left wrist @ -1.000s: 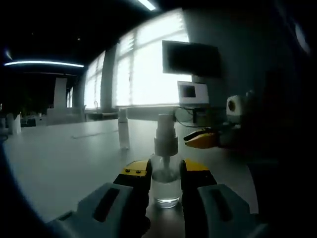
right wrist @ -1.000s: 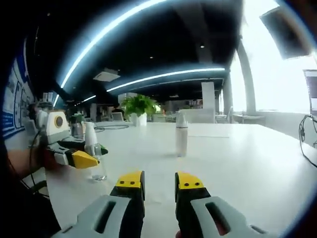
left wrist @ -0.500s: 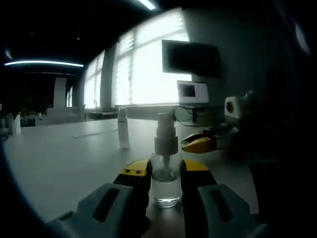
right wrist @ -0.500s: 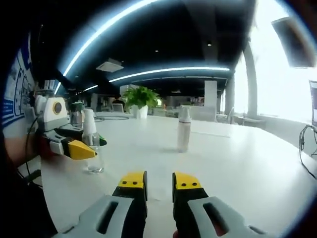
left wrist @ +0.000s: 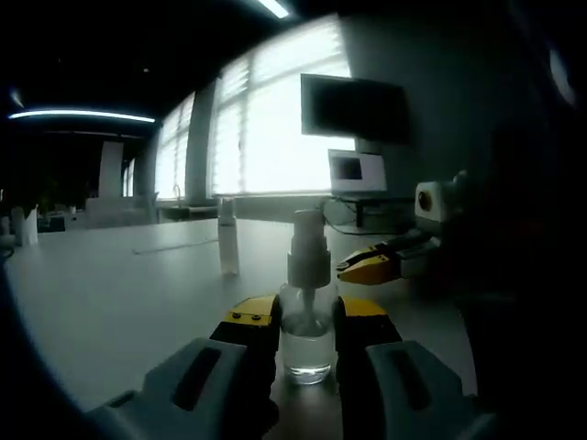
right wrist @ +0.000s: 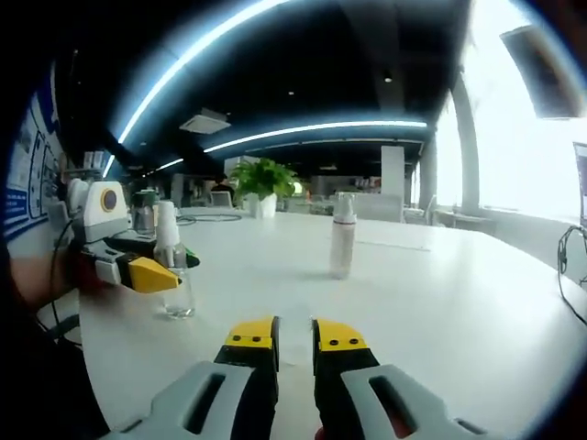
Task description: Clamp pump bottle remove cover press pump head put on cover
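Left gripper view, L to R: white tabletop (left wrist: 110, 293) runs back toward bright windows. A slim cover (left wrist: 227, 246) stands upright on it, mid-table, well behind and a bit L of the jaws. Left gripper (left wrist: 305, 323) sits at bottom centre, jaws clamped on the clear body of the pump bottle (left wrist: 305, 312), which stands upright on the tabletop near its front edge; white pump head bare on top. Just R of the pump head, right gripper (left wrist: 362, 267) comes in from the R, yellow tips pointing at the head, near it but not touching. Behind it a small monitor (left wrist: 358, 172) and a dark wall screen (left wrist: 356, 108) at the far R edge.

Right gripper view, L to R: left gripper (right wrist: 151, 273) at the L side of the tabletop (right wrist: 440, 302), clamped on the pump bottle (right wrist: 172, 275), which stands upright near the L edge. Potted plant (right wrist: 261, 181) at the far edge. Cover (right wrist: 342, 247) upright, mid-table, well apart from the bottle. Right gripper (right wrist: 293, 335) at bottom centre, jaws nearly together w/ a thin gap, nothing between them.
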{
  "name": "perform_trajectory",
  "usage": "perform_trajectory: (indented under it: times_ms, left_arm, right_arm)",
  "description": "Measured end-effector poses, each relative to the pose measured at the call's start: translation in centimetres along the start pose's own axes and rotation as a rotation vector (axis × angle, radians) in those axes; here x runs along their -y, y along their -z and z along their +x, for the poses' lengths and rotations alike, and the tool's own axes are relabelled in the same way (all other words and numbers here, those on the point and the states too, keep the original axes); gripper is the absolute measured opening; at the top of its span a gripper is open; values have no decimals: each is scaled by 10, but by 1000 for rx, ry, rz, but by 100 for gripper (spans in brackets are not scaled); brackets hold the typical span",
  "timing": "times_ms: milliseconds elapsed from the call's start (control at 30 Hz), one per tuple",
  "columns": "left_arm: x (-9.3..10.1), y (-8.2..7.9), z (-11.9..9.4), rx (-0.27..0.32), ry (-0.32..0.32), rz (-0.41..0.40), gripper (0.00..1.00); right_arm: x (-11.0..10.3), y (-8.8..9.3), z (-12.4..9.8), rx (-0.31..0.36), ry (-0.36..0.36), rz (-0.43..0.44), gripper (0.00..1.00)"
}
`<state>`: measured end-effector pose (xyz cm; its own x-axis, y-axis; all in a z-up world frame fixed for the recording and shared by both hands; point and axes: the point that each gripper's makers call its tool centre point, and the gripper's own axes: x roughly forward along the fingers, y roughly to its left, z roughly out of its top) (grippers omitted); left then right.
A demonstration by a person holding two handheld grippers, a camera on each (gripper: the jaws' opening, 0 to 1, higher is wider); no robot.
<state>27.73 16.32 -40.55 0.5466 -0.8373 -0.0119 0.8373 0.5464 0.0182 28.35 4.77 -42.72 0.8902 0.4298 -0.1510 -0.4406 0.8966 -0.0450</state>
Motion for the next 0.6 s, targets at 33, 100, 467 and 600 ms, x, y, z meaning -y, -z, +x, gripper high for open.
perform_trajectory:
  times_ms: [33, 100, 467, 600]
  left_arm:
    - [0, 0, 0, 1, 0, -1, 15]
    - [-1, 0, 0, 2, 0, -2, 15]
    - [-3, -1, -1, 13, 0, -14, 15]
    - [-3, -2, 0, 16, 1, -15, 15]
  right_arm:
    - [0, 0, 0, 1, 0, -4, 10]
    - [0, 0, 0, 3, -1, -9, 10]
    - [0, 0, 0, 6, -6, -22, 10]
    - [-2, -2, 0, 17, -15, -35, 10]
